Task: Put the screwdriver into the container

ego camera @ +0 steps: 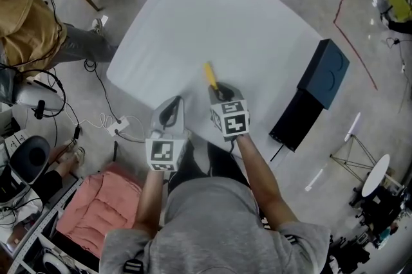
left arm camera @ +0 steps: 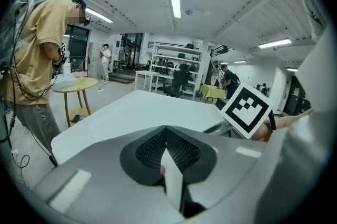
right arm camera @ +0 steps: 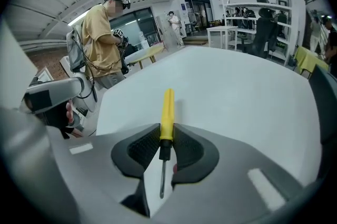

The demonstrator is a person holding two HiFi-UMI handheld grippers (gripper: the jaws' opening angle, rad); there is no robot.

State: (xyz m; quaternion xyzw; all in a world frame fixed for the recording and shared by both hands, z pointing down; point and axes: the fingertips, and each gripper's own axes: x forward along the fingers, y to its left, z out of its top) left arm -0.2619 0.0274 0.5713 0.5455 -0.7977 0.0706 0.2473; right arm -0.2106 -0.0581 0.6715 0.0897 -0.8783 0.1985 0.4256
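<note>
- Pinching the screwdriver (right arm camera: 167,110) where its yellow handle meets the black collar, the right gripper (right arm camera: 166,132) has both ribbed pads pressed against it. The handle points away over the white table (right arm camera: 237,97) and the thin shaft runs back between the jaws.
- From the head view only the yellow handle shows past the right gripper's nose. The shaft and tip are hidden under the gripper body.
- No view shows whether the screwdriver rests on the table or is just off it.
- The left gripper (left arm camera: 166,136) sits just left of the right one, near the table's near edge. Its jaws are pressed together at the tips with nothing between them.
- The container (ego camera: 324,73), a dark blue box, lies well apart to the right. Whether it stands on the table's right edge or just beyond it is hard to tell, and so is whether its top is open.
- In the right gripper view the container is only a dark sliver cut off at the right border.
- A person in a tan shirt (ego camera: 26,22) stands beyond the far-left corner, partly cut off by the frame.
</note>
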